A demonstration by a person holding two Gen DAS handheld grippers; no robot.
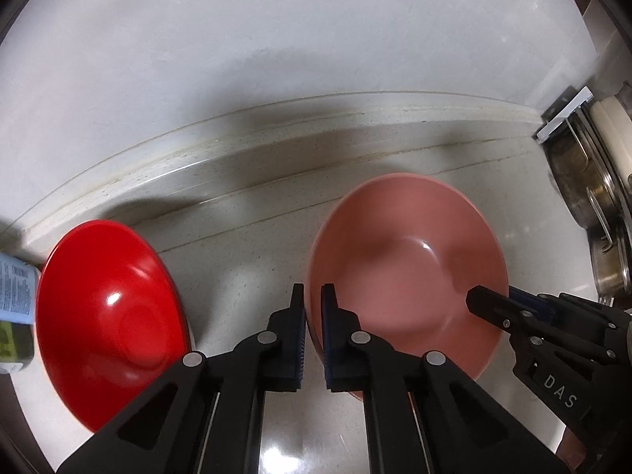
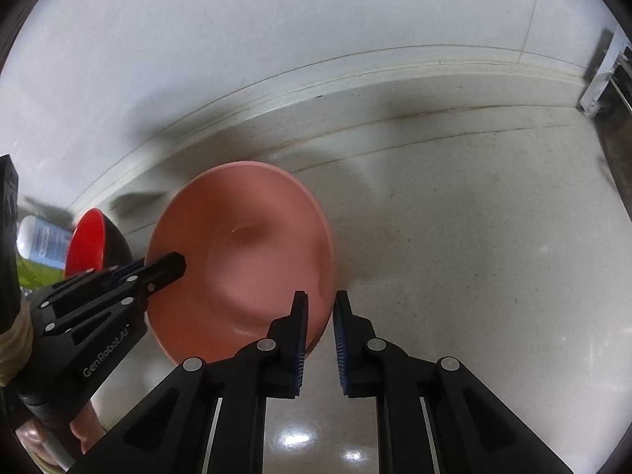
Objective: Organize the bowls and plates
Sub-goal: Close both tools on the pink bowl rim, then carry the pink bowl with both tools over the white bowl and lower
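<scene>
On the speckled counter (image 1: 454,181) sits the pink bowl (image 1: 407,272), close to the wall's raised edge. Its rim at nine o'clock is pinched between the pads of the left gripper (image 1: 313,316); its rim at three o'clock is pinched by the right gripper (image 2: 320,316), one finger inside the bowl, one outside. At nine o'clock from the pink bowl, apart from it, rests the red bowl (image 1: 106,316), with a bottle (image 1: 15,292) just beyond. Steel pots (image 1: 584,185) stand at three o'clock.
</scene>
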